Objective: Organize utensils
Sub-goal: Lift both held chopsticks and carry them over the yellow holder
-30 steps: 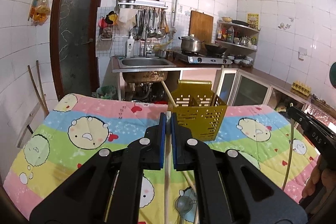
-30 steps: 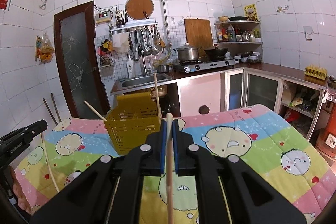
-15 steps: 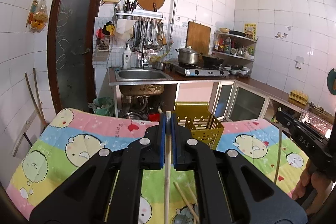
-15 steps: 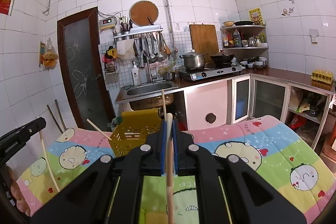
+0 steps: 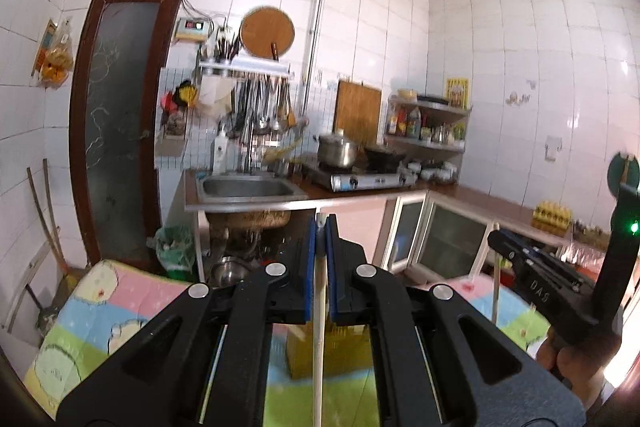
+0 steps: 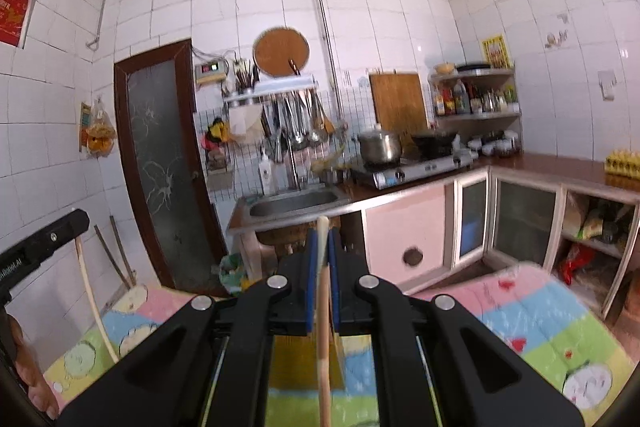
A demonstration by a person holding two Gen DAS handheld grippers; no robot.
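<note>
left gripper (image 5: 320, 231) is squeezing a chopstick (image 5: 318, 327) | right gripper (image 6: 322, 239) is squeezing a second chopstick (image 6: 323, 327) | yellow basket (image 5: 308, 351) is sitting on the colorful blanket (image 5: 120, 307) below

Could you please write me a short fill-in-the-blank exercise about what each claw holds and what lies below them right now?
1. The left claw is shut on a wooden ____.
2. The right claw holds ____ chopstick between its blue pads.
3. Below the left claw stands a utensil basket coloured ____.
4. The basket rests on a cartoon-printed ____.

Missing words: chopstick; one; yellow; blanket
</note>
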